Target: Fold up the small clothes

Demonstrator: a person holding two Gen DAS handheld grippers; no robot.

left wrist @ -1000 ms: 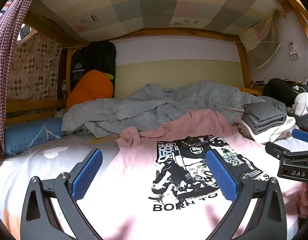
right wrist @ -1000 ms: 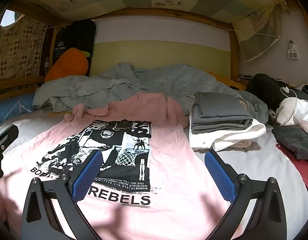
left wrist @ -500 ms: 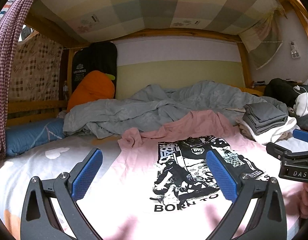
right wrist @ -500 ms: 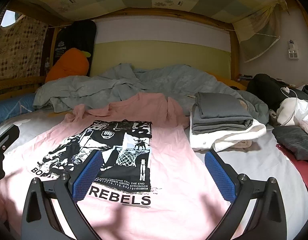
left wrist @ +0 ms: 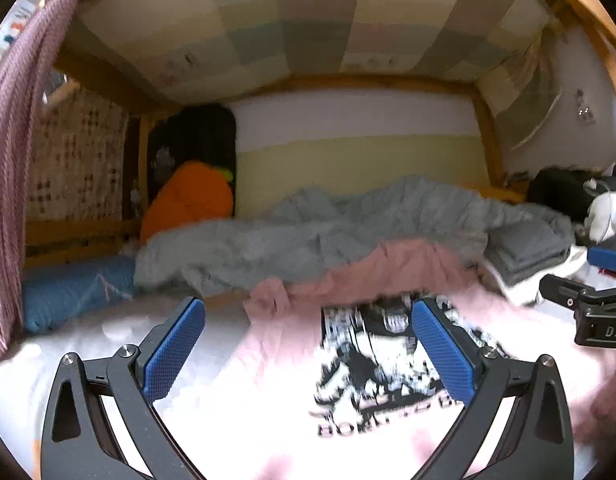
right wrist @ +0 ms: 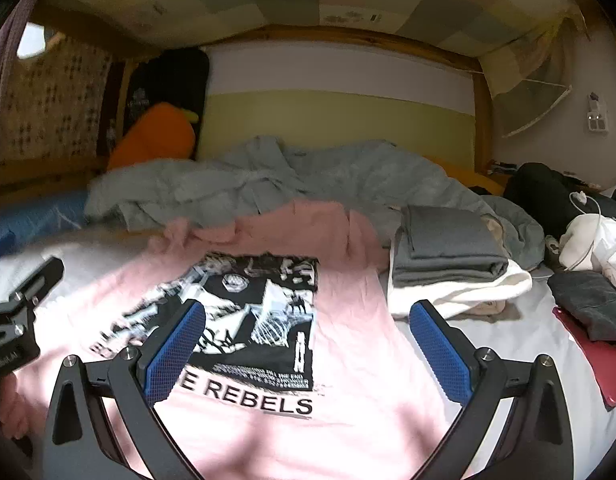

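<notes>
Now left gripper [left wrist: 308, 344] and right gripper [right wrist: 306, 340] both gape wide, empty, above pink T-shirt [right wrist: 348, 320].

This is a home bedroom, on the lower bunk of a wooden bunk bed [right wrist: 482, 120]. Ahead of the right gripper [right wrist: 306, 350] lie a rumpled grey duvet [right wrist: 348, 176] and an orange carrot-shaped plush [right wrist: 156, 136] by the headboard end. A patchwork cloth [left wrist: 308, 20] hangs overhead. To the gripper's right sits a stack of folded clothes [right wrist: 448, 256] on the white bedsheet [right wrist: 508, 344].
</notes>
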